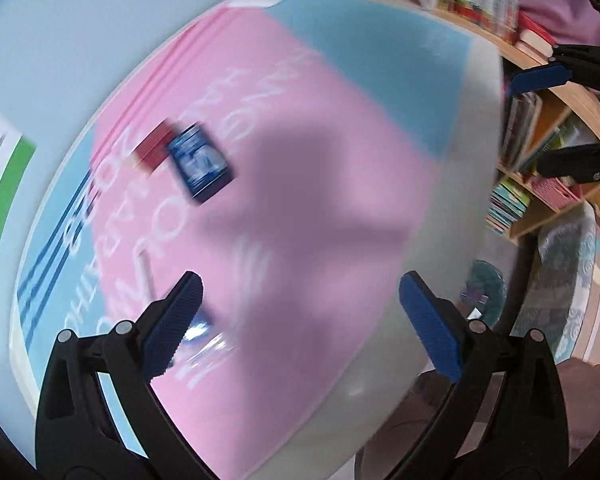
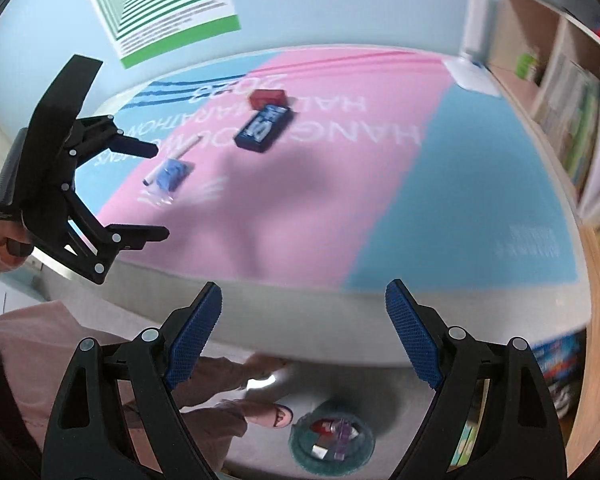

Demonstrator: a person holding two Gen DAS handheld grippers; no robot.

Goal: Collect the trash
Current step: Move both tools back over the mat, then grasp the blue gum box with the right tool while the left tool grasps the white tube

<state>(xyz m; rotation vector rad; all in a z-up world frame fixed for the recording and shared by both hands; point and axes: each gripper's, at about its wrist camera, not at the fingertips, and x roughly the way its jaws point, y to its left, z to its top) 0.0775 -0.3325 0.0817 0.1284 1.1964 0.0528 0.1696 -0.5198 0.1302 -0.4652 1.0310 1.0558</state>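
Trash on table (image 2: 480, 200): one red box (image 2: 267, 97), one blue pack (image 2: 263, 128); both tools gape empty.

Both wrist cameras look steeply down, near the pink-and-blue table (image 1: 340, 128), sharing its top.

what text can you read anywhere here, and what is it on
"HANGZHOU" and "HALF MARATHON", partly legible: white print seen upside down on the pink and light blue table mat.
Dark blue flat packet: white lettering, blurred.
Green-striped wall poster: grey lines too small.
Small red box: none legible.
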